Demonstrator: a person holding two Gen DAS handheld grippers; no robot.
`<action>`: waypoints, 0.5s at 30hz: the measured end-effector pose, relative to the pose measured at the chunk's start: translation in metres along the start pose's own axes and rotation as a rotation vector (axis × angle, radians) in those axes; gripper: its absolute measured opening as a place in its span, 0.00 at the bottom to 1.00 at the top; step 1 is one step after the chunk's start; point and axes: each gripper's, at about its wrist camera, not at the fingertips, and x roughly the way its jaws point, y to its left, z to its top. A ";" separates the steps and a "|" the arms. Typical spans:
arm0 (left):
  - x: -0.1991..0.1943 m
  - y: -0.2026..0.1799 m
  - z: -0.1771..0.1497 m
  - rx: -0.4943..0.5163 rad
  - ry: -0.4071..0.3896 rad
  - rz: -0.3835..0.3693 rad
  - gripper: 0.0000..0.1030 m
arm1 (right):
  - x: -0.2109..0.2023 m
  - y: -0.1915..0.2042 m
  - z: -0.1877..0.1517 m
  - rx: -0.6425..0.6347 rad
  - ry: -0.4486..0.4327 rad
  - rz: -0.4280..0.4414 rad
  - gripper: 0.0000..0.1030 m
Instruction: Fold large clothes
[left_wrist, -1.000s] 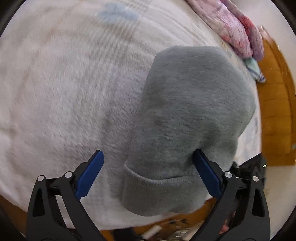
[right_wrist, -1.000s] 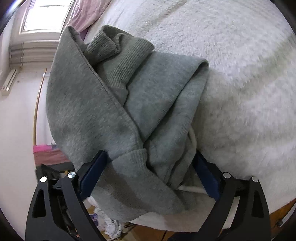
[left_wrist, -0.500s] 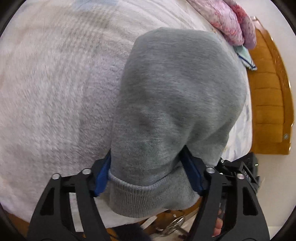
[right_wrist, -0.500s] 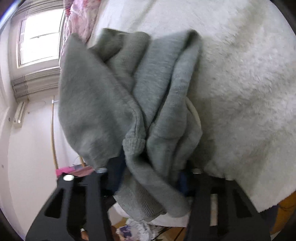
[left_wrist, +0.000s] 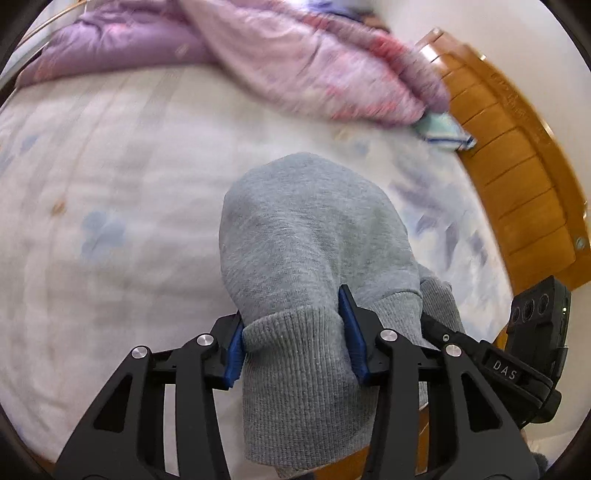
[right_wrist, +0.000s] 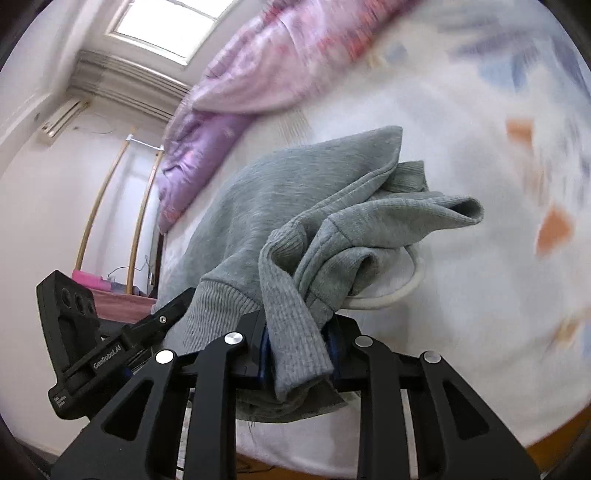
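So, left wrist view: left gripper (left_wrist: 293, 338) has its fingers (left_wrist: 233, 349) narrowed onto the ribbed hem of the grey sweatshirt (left_wrist: 310, 236); rest of the garment bulges fwd of the fingers over the bed (left_wrist: 110, 184), quilt (left_wrist: 303, 70) well beyond.

Right wrist view: right gripper (right_wrist: 297, 345) fingers nearly closed on a ribbed cuff/edge bunch, body of sweatshirt (right_wrist: 280, 192) spreading ahead and left.

Step, prob.: lifting to reposition. Next: set down, spread flat w/ even tension.

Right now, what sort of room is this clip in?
Most likely a bedroom: the grey sweatshirt lies on a bed's white blanket, with a purple quilt bunched behind it and a wooden headboard alongside.
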 end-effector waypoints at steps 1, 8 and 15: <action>0.007 -0.018 0.010 0.007 -0.032 -0.016 0.43 | -0.006 -0.001 0.021 -0.028 -0.017 -0.002 0.21; 0.089 -0.102 0.072 0.019 -0.160 -0.102 0.43 | -0.028 -0.050 0.134 -0.224 -0.118 -0.102 0.21; 0.235 -0.119 0.068 0.021 -0.002 -0.039 0.48 | 0.030 -0.164 0.190 -0.195 -0.062 -0.269 0.22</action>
